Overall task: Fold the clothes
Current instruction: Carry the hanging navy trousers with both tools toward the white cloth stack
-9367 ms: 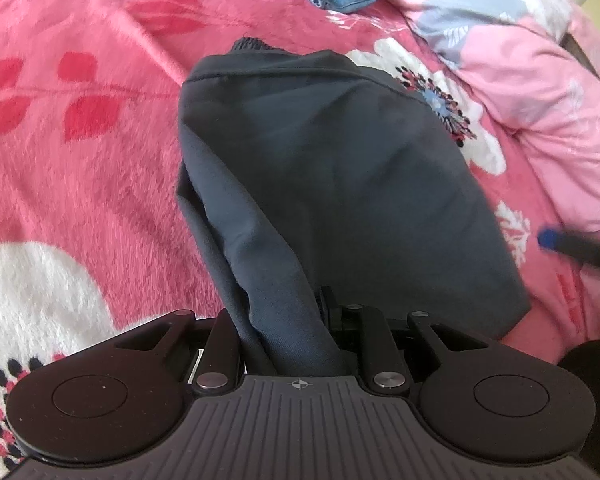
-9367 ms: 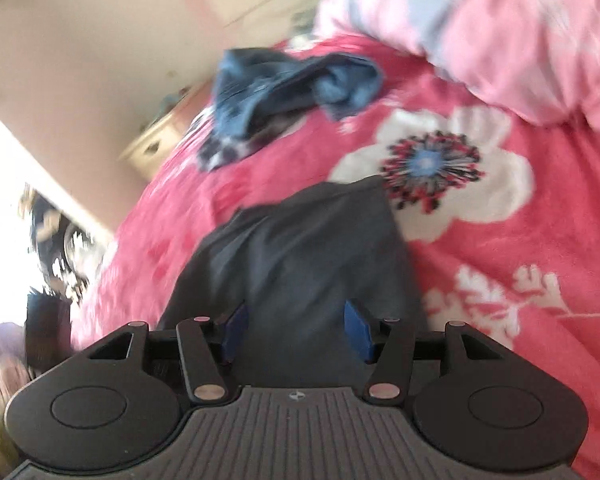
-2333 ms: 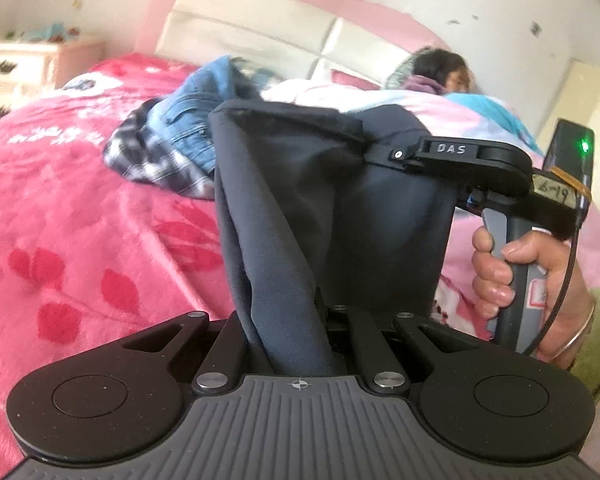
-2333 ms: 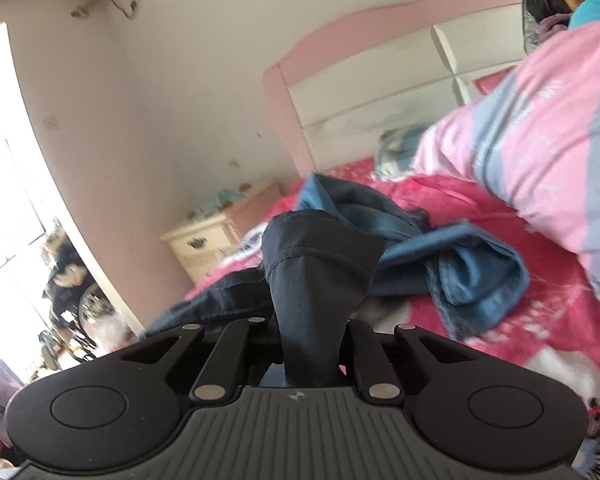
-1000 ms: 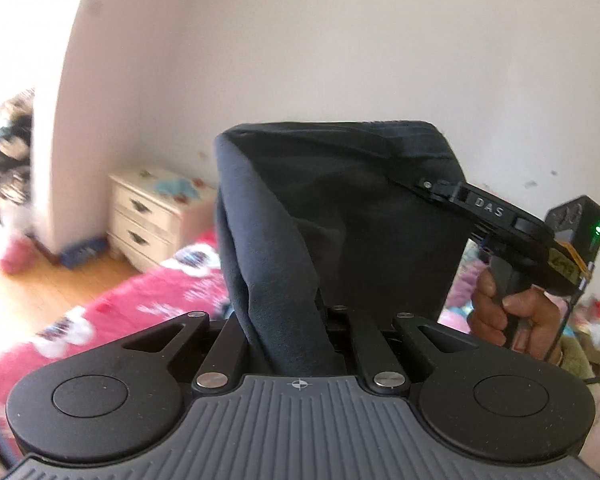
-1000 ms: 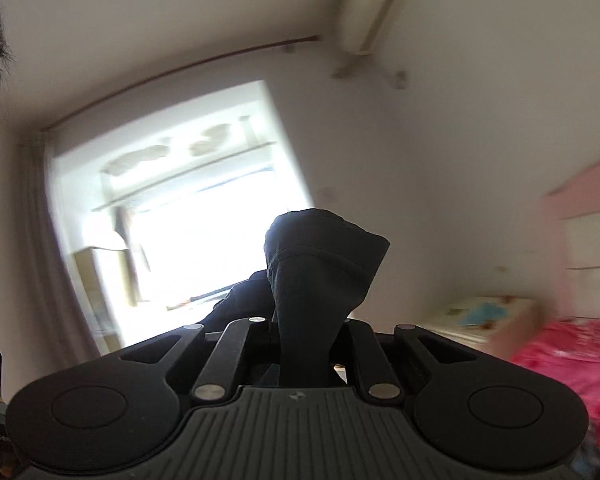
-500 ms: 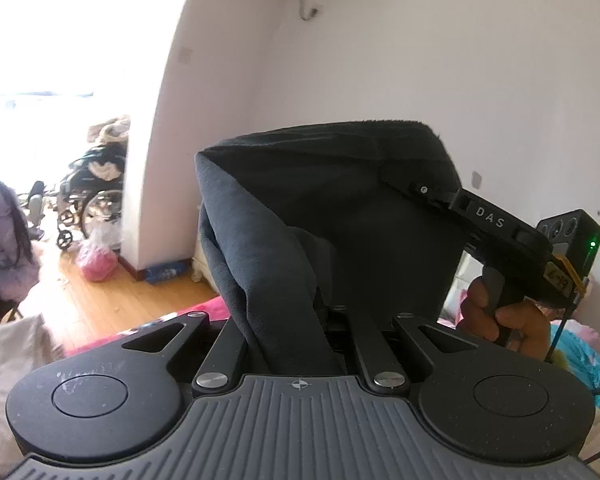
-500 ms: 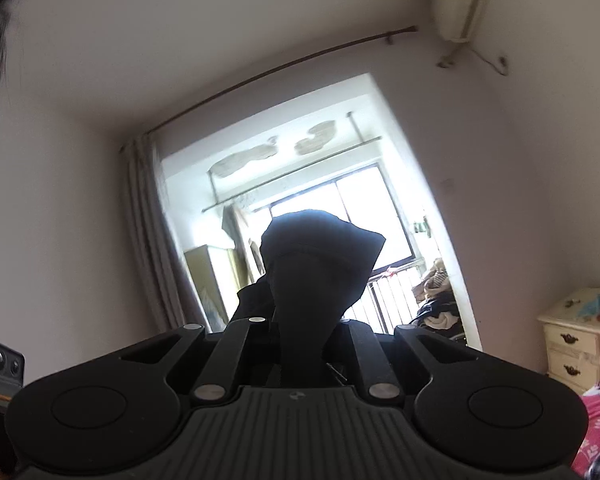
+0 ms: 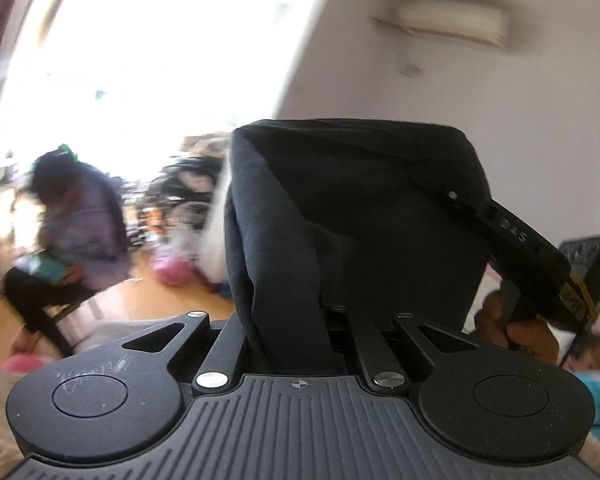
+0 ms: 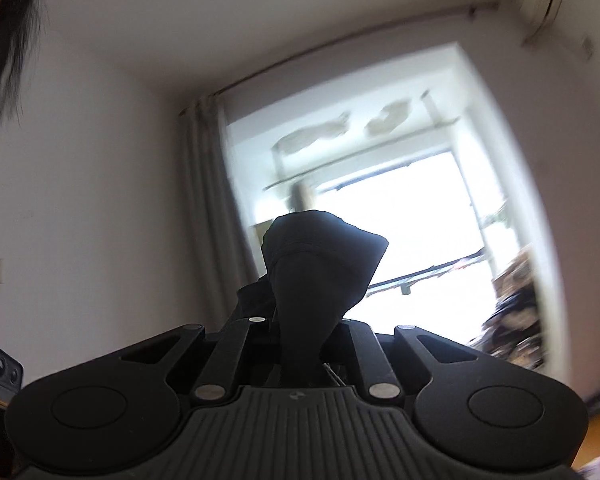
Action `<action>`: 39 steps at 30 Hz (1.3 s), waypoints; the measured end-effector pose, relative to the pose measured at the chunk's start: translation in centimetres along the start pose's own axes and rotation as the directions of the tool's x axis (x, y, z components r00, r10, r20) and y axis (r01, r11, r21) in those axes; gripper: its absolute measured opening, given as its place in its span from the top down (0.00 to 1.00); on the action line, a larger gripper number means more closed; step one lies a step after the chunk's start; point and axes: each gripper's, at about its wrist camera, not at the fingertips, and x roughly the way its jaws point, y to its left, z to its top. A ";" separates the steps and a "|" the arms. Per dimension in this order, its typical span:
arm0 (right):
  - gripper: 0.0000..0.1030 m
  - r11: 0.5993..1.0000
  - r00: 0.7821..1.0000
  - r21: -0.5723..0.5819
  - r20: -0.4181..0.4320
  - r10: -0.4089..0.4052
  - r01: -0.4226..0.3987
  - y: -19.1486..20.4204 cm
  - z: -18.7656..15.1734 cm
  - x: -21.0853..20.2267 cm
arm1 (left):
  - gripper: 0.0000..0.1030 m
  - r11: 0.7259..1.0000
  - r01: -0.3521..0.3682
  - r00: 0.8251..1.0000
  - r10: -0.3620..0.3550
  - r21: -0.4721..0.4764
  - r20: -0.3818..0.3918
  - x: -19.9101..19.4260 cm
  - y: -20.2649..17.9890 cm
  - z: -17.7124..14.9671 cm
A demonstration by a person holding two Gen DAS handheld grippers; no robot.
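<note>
My left tool [image 9: 296, 320] is clamped tight on dark cloth [image 9: 340, 208]. My right tool [image 10: 300, 344] pinches it too, and my right hand [image 9: 516, 324] (at four o'clock) grips its handle.

In the left wrist view, the garment [image 9: 352, 216] rises from between the left gripper [image 9: 296, 336] fingers, with the right gripper [image 9: 524, 248] at its right edge. A seated person [image 9: 72, 232] is far left, behind it. An air conditioner [image 9: 452, 24] hangs upper right.
</note>
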 end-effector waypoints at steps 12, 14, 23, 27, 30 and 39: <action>0.89 0.965 0.946 0.150 -0.214 0.242 -0.214 5.4 -18.1 16.8 | 0.96 0.920 -0.354 0.927 0.369 -0.166 0.068 -1.2 18.5 -1.7; 0.89 0.962 0.934 0.164 -0.252 0.255 -0.218 5.6 -20.8 17.8 | 0.96 0.904 -0.383 0.916 0.398 -0.191 0.049 -0.6 20.6 -3.0; 0.89 0.957 0.886 0.224 -0.381 0.263 -0.187 4.9 -30.5 19.9 | 0.96 0.839 -0.452 0.888 0.455 -0.302 -0.065 1.4 28.8 -8.4; 0.89 0.959 0.869 0.230 -0.426 0.251 -0.164 4.1 -34.0 20.3 | 0.96 0.822 -0.464 0.883 0.456 -0.330 -0.107 1.1 30.9 -9.3; 0.89 0.961 0.856 0.248 -0.464 0.227 -0.120 2.6 -36.4 20.3 | 0.96 0.808 -0.460 0.887 0.438 -0.369 -0.147 1.1 33.3 -9.9; 0.89 0.969 0.789 0.240 -0.607 0.098 0.064 -2.4 -42.9 22.0 | 0.96 0.778 -0.444 0.895 0.364 -0.445 -0.258 -1.8 36.5 -16.4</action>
